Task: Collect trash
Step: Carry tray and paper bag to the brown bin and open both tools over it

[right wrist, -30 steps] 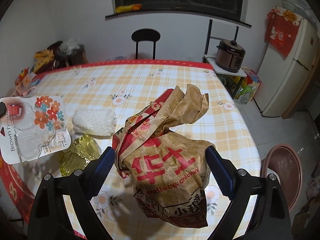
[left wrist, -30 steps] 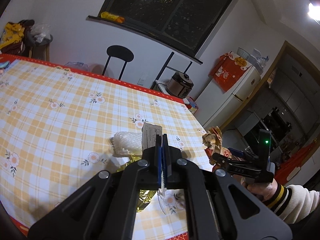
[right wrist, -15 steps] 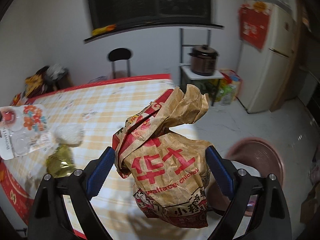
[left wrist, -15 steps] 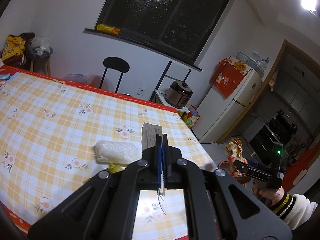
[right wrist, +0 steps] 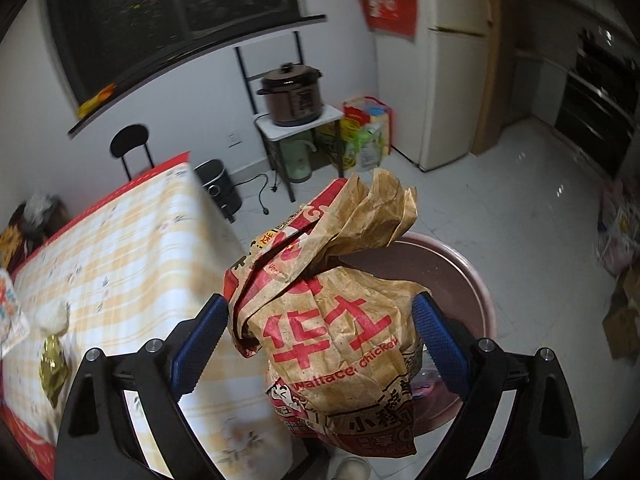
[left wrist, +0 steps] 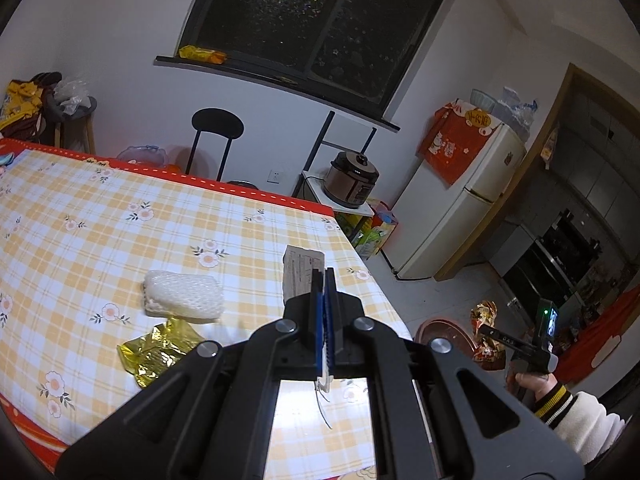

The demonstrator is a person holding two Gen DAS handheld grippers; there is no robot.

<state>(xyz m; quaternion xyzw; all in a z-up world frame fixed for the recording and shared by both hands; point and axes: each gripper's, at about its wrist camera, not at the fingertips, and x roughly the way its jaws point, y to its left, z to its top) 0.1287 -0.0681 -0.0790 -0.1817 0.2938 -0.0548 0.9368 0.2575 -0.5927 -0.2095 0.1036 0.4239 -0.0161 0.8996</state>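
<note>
Trash on my left wrist view: left hand-held gripper clamps a blister card above the surface; on the right, my right hand-held gripper grips a crumpled Wallace chicken bag over the basin.

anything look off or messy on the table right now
Two bits of litter lie on the checked tablecloth: a crumpled gold foil wrapper and a white foam net sleeve just behind it. Nothing looks spilled or broken.
</note>
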